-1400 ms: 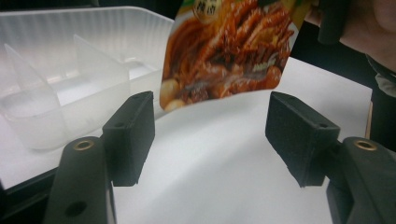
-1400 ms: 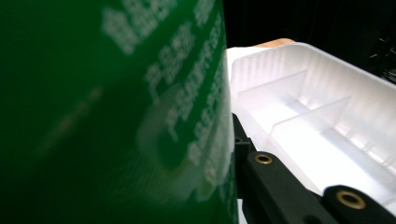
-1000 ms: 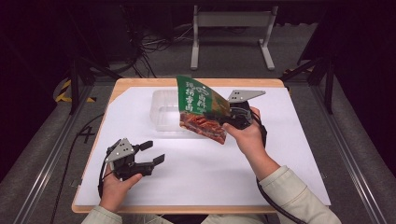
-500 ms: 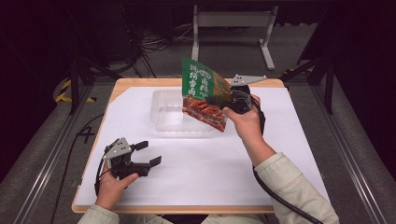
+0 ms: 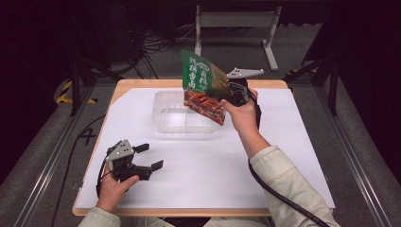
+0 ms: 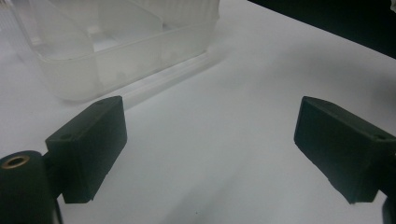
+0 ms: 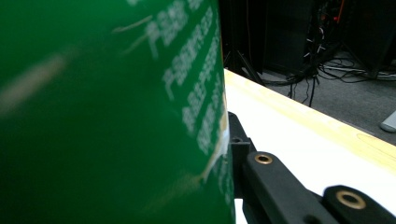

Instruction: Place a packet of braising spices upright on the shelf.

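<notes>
Your right gripper (image 5: 226,92) carries the green snack bag (image 5: 202,86) up the frame, over the clear container (image 5: 166,120). Your left gripper (image 5: 147,156) spreads its fingers (image 6: 88,140) wider, nothing between.

The green snack bag (image 5: 203,87) carries large white Chinese characters on its face, too small for me to make out. Its back (image 7: 140,116) shows lines of white Chinese print, blurred. A "4" (image 5: 88,137) marks the floor.

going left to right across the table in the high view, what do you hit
left gripper with open jaws → clear plastic container → green snack bag → right gripper shut on the bag
</notes>
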`<action>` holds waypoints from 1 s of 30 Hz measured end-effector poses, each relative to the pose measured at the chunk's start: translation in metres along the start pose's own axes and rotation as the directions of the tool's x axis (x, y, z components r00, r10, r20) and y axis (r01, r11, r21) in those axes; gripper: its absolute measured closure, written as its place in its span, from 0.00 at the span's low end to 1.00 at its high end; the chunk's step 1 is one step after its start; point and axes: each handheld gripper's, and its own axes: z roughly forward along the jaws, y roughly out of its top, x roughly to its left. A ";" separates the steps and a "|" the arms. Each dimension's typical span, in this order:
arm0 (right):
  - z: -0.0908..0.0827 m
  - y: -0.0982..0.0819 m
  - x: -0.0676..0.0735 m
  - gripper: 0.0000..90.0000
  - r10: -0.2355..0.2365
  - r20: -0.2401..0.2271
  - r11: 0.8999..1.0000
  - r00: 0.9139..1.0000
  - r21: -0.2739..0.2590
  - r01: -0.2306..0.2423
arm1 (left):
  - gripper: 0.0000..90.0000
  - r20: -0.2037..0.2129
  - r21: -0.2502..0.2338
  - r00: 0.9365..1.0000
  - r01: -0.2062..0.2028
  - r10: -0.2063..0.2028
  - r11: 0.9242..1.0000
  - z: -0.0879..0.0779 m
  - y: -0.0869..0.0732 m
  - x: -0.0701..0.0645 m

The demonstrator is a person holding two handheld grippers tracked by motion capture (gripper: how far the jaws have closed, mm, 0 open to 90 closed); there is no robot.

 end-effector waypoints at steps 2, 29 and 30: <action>0.003 0.000 -0.001 1.00 0.006 0.007 1.000 1.000 -0.004 -0.006 | 0.11 0.001 0.000 1.000 0.001 -0.001 1.000 0.000 0.000 0.000; 0.032 0.001 -0.013 1.00 0.095 0.171 0.995 0.981 -0.037 -0.090 | 0.11 -0.038 -0.007 0.999 0.027 -0.027 1.000 -0.023 -0.013 -0.003; 0.032 0.001 -0.013 1.00 0.095 0.171 0.995 0.981 -0.037 -0.090 | 0.11 -0.038 -0.007 0.999 0.027 -0.027 1.000 -0.023 -0.013 -0.003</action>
